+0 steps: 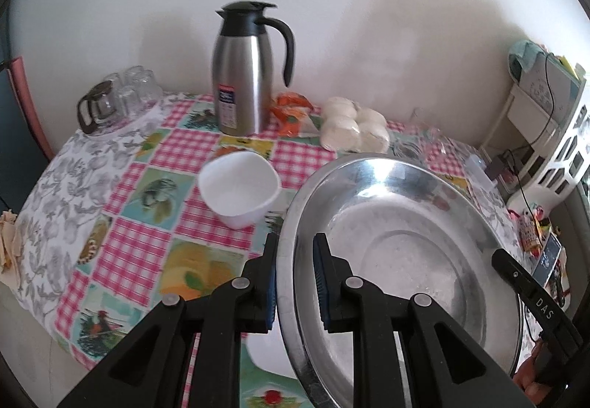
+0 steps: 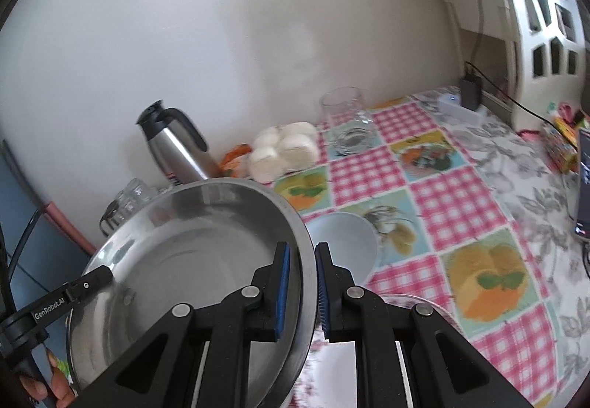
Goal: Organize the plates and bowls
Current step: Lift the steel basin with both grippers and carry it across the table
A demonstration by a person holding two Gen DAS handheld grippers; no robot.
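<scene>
Left wrist view: the left gripper [image 1: 295,242] is clamped on the near-left rim of a large, round, shallow steel basin [image 1: 398,223], one blue ribbed pad outside the wall and one inside. The basin is polished metal with a flat, dull circular floor and a rolled lip; it is held above the table, tilted, its open face turned up and toward the camera. The black tip of the right gripper [image 1: 516,271] grips the opposite rim at the right. Left of the basin a white, smooth, rounded-square bowl [image 1: 238,188] sits upright on the glossy oilcloth [image 1: 136,260], printed in pink gingham and fruit squares. Farther back stand a brushed-steel carafe [image 1: 241,76] with a black handle, upturned glasses [image 1: 121,98] at far left, and a bag of white buns [image 1: 354,126].

Right wrist view: the right gripper [image 2: 302,253] pinches the basin's [image 2: 191,253] right rim between its blue pads, pointing steeply down. The left gripper [image 2: 99,273] bites the far-left rim. The basin tilts, its left side lower. Just right of it, beneath the rim, lies the white bowl [image 2: 343,242]. A clear glass jar [image 2: 344,113] stands far back, beside the buns [image 2: 284,150].
</scene>
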